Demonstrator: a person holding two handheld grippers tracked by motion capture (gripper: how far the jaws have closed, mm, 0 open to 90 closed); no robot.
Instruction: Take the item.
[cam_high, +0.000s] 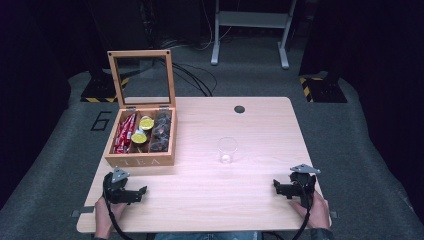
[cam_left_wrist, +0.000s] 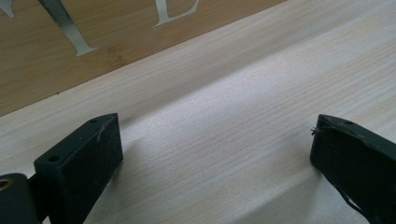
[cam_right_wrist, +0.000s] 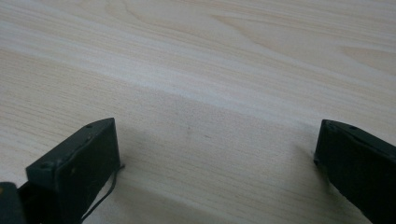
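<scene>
- The left gripper (cam_high: 142, 192) rests on the table (cam_high: 260, 125) at about 7 o'clock, jaws spread wide with bare wood between them; the gripper's own camera shows nothing held.
- The right gripper (cam_high: 278, 186) sits at 5 o'clock, jaws just as wide and empty.
- The tea box (cam_high: 141, 161) stands at 10 o'clock, just beyond the left gripper, its glass-paned lid (cam_high: 141, 77) propped upright. It is bamboo-coloured, square-edged, with pale letters on the front wall.
- I'd judge the box stiff and fairly weighty; take it by a side wall, not by the hinged lid.
- Inside, red sachets (cam_high: 125, 133) look soft and light, easy to pinch by an edge; the yellow-topped capsules (cam_high: 143, 129) and dark ones look small, rigid and slick.
- The clear glass (cam_high: 227, 150) stands near the centre, well apart from both grippers: smooth, brittle, likely slippery; a gentle grip across the rim would suit.
</scene>
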